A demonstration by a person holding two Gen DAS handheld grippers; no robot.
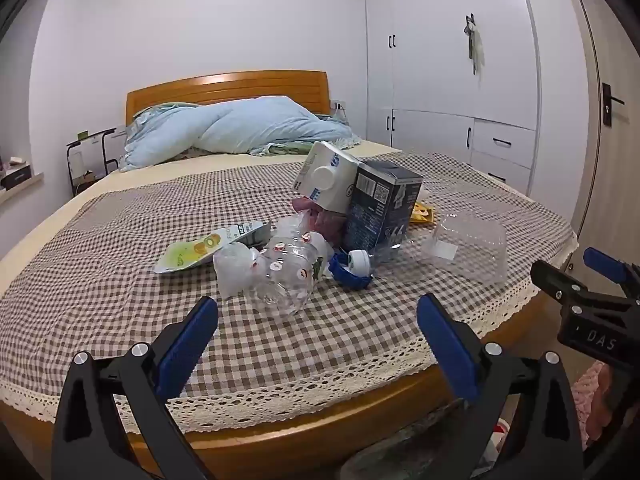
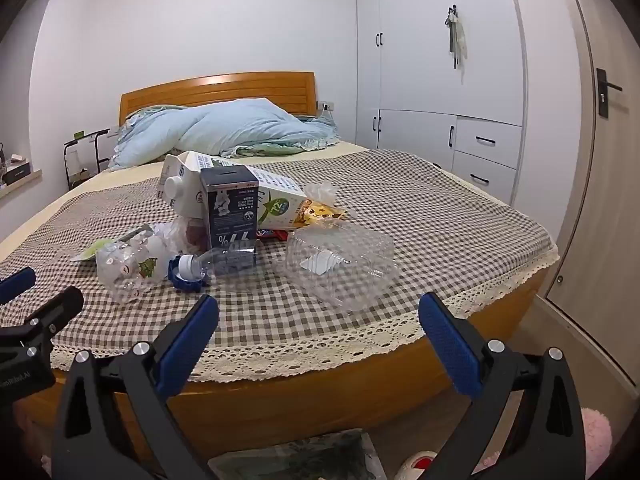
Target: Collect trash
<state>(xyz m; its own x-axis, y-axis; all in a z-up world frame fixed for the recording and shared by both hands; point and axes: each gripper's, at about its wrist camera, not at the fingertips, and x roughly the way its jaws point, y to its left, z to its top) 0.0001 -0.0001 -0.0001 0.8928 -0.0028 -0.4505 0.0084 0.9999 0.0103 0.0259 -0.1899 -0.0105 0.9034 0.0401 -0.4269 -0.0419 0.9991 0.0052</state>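
Observation:
Trash lies in a heap on the checked bedspread (image 1: 120,280). A white milk carton (image 1: 326,180) leans on a dark blue box (image 1: 380,204). In front of them lie a crushed clear bottle with stickers (image 1: 280,272), a clear bottle with a blue and white cap (image 2: 224,262), a green snack pouch (image 1: 196,254) and a clear plastic clamshell (image 2: 344,264). My left gripper (image 1: 318,316) hovers open over the bed's foot, short of the crushed bottle. My right gripper (image 2: 318,314) is open too, just before the clamshell. Nothing is between either pair of fingers.
A blue duvet (image 1: 236,128) is bunched against the wooden headboard (image 1: 228,88). White wardrobes (image 2: 440,80) and a door stand on the right. A small side table (image 1: 88,156) is at the far left. A bag (image 2: 296,460) and pink slippers (image 2: 596,432) lie on the floor below.

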